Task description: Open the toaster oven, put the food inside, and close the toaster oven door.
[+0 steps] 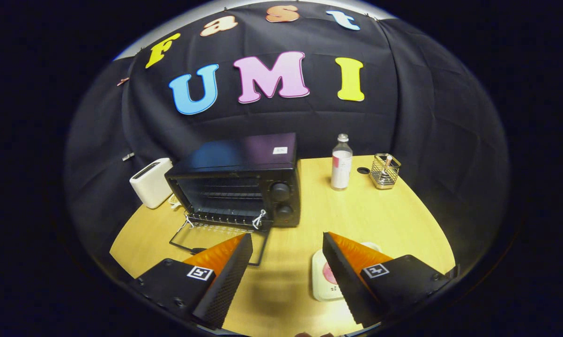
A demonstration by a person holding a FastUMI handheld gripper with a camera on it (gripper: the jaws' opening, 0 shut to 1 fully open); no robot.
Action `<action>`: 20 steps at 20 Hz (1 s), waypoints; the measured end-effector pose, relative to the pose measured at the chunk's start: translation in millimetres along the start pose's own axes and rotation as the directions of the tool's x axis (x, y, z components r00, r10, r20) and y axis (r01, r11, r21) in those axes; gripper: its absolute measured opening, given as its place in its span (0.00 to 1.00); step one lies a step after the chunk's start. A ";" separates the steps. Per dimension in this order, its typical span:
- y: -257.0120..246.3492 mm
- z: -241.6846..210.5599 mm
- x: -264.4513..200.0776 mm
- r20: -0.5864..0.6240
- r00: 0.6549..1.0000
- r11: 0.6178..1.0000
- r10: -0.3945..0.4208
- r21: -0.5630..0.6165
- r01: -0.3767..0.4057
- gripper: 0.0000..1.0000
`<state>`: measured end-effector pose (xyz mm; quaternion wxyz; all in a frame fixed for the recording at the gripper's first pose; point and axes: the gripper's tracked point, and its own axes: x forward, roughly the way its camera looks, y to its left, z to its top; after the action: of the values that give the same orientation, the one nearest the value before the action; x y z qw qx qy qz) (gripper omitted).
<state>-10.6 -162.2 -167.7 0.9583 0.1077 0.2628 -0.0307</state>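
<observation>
A black toaster oven point(244, 182) stands on the wooden table point(384, 220) beyond my fingers, toward the left. Its glass door point(216, 238) is folded down flat on the table, and the wire rack inside shows. My gripper point(287, 243) hovers above the table in front of the oven, open, with nothing between its fingers. A small white plate point(322, 276) with pink food point(329, 273) on it lies on the table, partly hidden under the right finger point(342, 276). The left finger point(230, 276) overlaps the near corner of the open door.
A white toaster point(151, 181) sits left of the oven. Behind and right of the oven stand a clear bottle point(341, 163) and a wire basket point(385, 171), with a dark round spot point(363, 170) between them.
</observation>
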 end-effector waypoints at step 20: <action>-177.9 -121.8 52.4 -0.423 0.892 0.967 0.156 0.250 -0.050 1.00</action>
<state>-46.6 -308.7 -330.5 0.8552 0.2371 0.4607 0.0150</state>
